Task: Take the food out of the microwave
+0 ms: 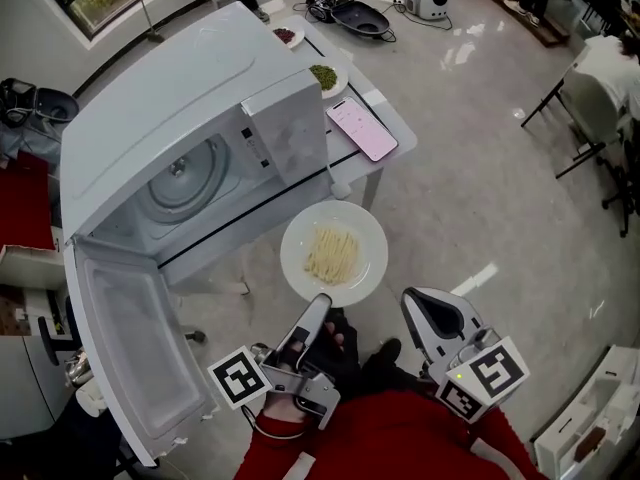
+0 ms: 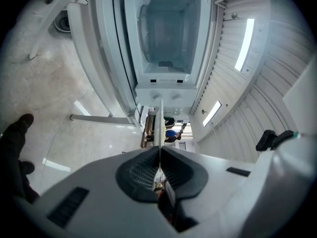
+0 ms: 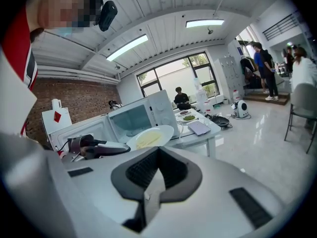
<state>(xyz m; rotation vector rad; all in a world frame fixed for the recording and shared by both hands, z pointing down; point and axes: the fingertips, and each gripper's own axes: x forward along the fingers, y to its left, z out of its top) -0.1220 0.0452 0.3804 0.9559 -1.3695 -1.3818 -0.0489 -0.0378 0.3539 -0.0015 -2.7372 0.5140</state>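
A white plate of pale noodles hangs in the air just in front of the microwave, outside its cavity. My left gripper is shut on the plate's near rim; in the left gripper view that rim runs edge-on between the jaws. The microwave door hangs wide open at the left, and the glass turntable inside is bare. My right gripper hovers to the right of the plate, shut and holding nothing. The right gripper view shows the plate and my left gripper ahead.
A pink phone lies on the white table right of the microwave. Behind it stand a dish of green food and a dish of red food. A dark pan lies on the floor beyond. People are at the far right.
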